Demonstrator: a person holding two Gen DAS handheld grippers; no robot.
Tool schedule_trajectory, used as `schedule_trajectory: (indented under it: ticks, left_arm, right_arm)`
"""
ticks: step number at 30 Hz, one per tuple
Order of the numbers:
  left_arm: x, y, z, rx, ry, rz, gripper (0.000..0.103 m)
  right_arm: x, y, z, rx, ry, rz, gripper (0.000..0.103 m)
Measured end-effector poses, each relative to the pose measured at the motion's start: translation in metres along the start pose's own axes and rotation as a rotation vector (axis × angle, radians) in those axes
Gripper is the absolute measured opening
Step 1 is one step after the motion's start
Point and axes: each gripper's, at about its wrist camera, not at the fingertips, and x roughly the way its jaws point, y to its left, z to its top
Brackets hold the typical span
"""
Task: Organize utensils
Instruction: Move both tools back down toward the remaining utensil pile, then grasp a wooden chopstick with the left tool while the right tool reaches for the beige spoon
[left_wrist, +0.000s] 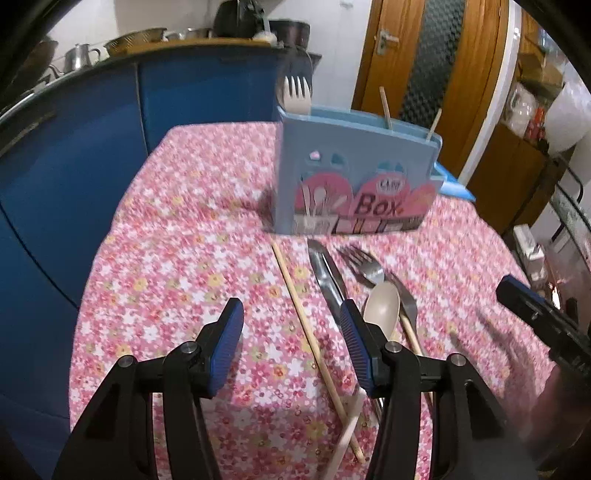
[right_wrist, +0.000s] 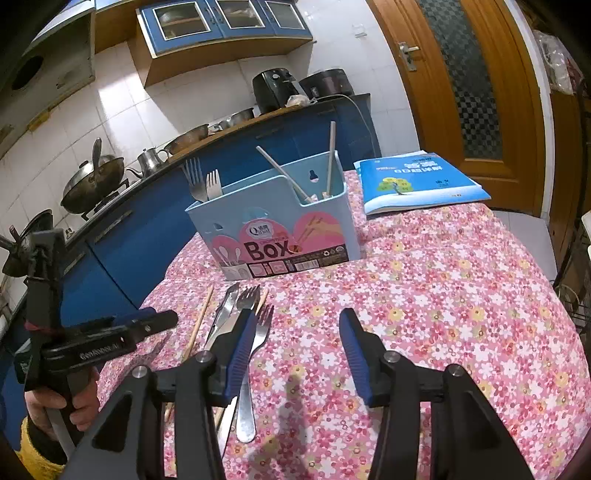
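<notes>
While both claws hang over the flowered tablecloth, neither holds anything: the left claw has its blue pads spread wide with a single chopstick running up between them, and the right claw is equally spread over bare cloth. That spread suggests each is lined up for a pick, not carrying.

On the near side of the blue box lies the loose pile still to be sorted: a knife, a steel fork, a pale spoon and a second chopstick under the spoon. They lie roughly parallel, tips pointing toward the box, probably set out so a claw can come straight along their length. In the right view another fork sits touching the left pad of the right claw.

Inside the box, two forks stand at its left end and pale sticks lean at its right end, so sorting by kind looks partly done. Just behind the box, to its right, rests a blue book.

The handles of the pile are hidden under the claw bodies, and how the box is divided inside cannot be seen. The left view is smeared by motion, so the print on the box is hard to read there.
</notes>
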Motion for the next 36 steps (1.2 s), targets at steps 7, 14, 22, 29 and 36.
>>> schedule_trajectory:
  ticks: [7,14,22,29,36]
  left_arm:
    - [0.024,-0.006,0.001,0.024,0.084,0.003,0.054]
    - [0.042,-0.003,0.007,0.027,0.161,-0.004,0.032]
    - [0.050,-0.012,0.012,0.073,0.205,0.046,0.031]
    - [0.048,-0.011,0.012,0.060,0.194,0.029,0.010]
    - [0.040,0.006,0.004,-0.013,0.162,-0.036,0.002]
  right_arm:
    - [0.000,-0.006,-0.002,0.017,0.003,0.009,0.051]
    - [-0.001,-0.015,-0.004,0.040,0.000,0.014,0.051]
    - [-0.002,-0.022,-0.006,0.063,-0.002,0.019,0.051]
    - [-0.005,-0.025,-0.007,0.073,-0.009,0.020,0.051]
    - [-0.007,-0.021,-0.006,0.061,-0.008,0.012,0.051]
